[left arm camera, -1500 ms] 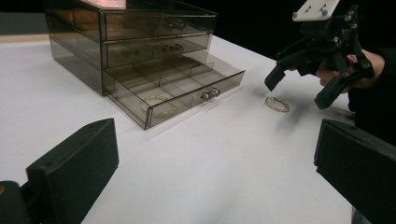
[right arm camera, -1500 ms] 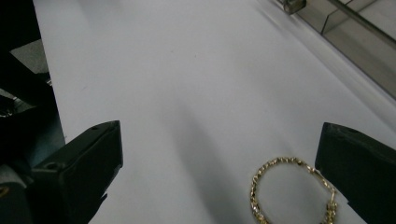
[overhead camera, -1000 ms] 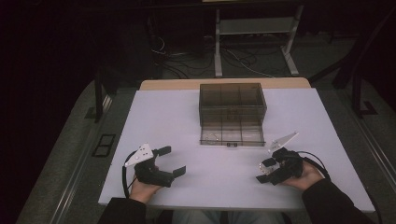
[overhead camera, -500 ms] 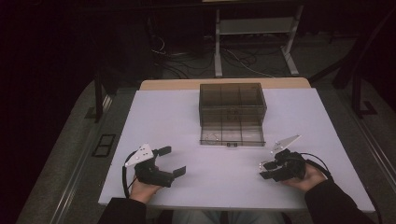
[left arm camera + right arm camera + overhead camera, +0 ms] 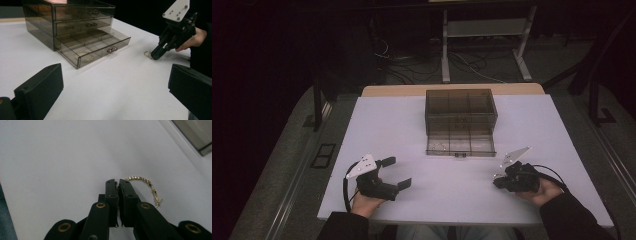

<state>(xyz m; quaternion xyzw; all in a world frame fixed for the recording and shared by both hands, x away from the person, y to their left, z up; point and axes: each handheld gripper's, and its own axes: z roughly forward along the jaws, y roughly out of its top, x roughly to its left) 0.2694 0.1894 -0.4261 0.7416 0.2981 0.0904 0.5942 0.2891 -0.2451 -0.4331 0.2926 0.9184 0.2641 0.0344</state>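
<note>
A smoky clear drawer box stands at the table's far middle, its bottom drawer pulled out. A gold bracelet lies in that drawer. A second gold bracelet lies on the white table by my right gripper, whose jaws have just been closing and now pinch one end of the chain. The same right gripper tips down onto the table at the near right. My left gripper rests at the near left, open with nothing between its jaws.
The white table has bare room between the two hands and in front of the box. Dark floor, cables and a desk frame lie beyond the far edge.
The right gripper's jaws have closed from wide apart to nearly together over the bracelet. Both hands have stayed where they were.
</note>
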